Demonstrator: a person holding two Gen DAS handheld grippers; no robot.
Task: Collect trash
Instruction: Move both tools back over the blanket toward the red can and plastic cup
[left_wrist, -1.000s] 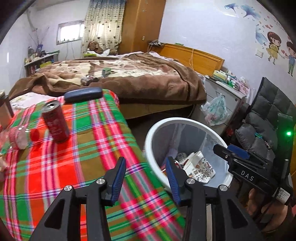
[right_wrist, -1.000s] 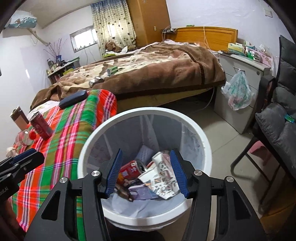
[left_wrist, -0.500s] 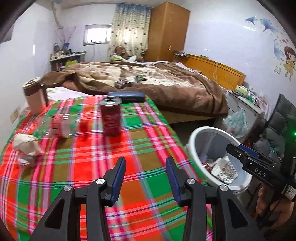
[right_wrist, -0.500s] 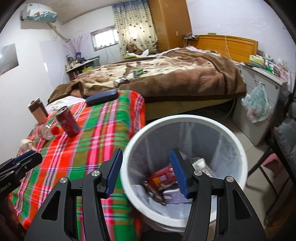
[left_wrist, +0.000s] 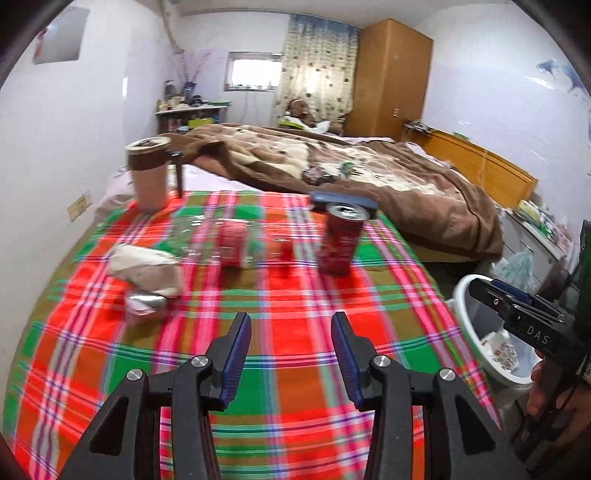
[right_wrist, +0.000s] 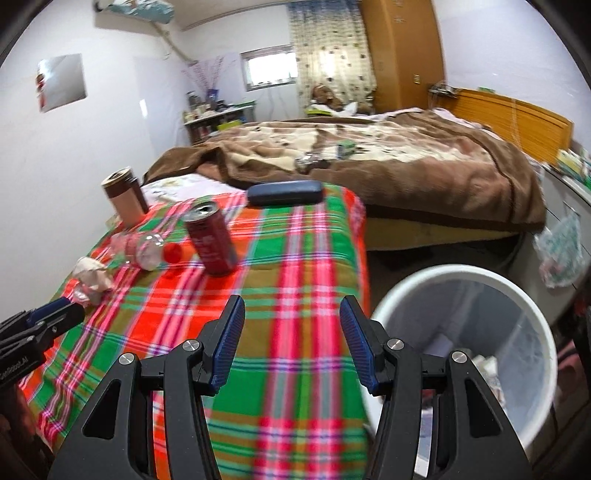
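On the plaid tablecloth (left_wrist: 295, 332) a red can (left_wrist: 340, 240) stands upright. Left of it lies a clear plastic bottle (left_wrist: 229, 240) with a red cap, and a crumpled tissue (left_wrist: 144, 269) with a foil wrapper sits further left. My left gripper (left_wrist: 291, 339) hovers open over the cloth, short of these, with nothing between its fingers. My right gripper (right_wrist: 291, 328) is open too, over the table's right edge beside the white trash bin (right_wrist: 480, 280). The same can (right_wrist: 210, 240), bottle (right_wrist: 147, 251) and tissue (right_wrist: 92, 277) show in the right wrist view. The bin (left_wrist: 480, 332) holds paper scraps.
A brown lidded mug (left_wrist: 147, 173) and a dark blue case (left_wrist: 343, 203) stand at the table's far side. Behind is a bed with a brown blanket (left_wrist: 369, 173). A grey cabinet with a hanging plastic bag (right_wrist: 561, 251) stands right of the bin.
Both grippers swung left, away from the bin and over the plaid table. The can, bottle and tissue came toward the middle of both views. Neither gripper's jaws changed visibly.
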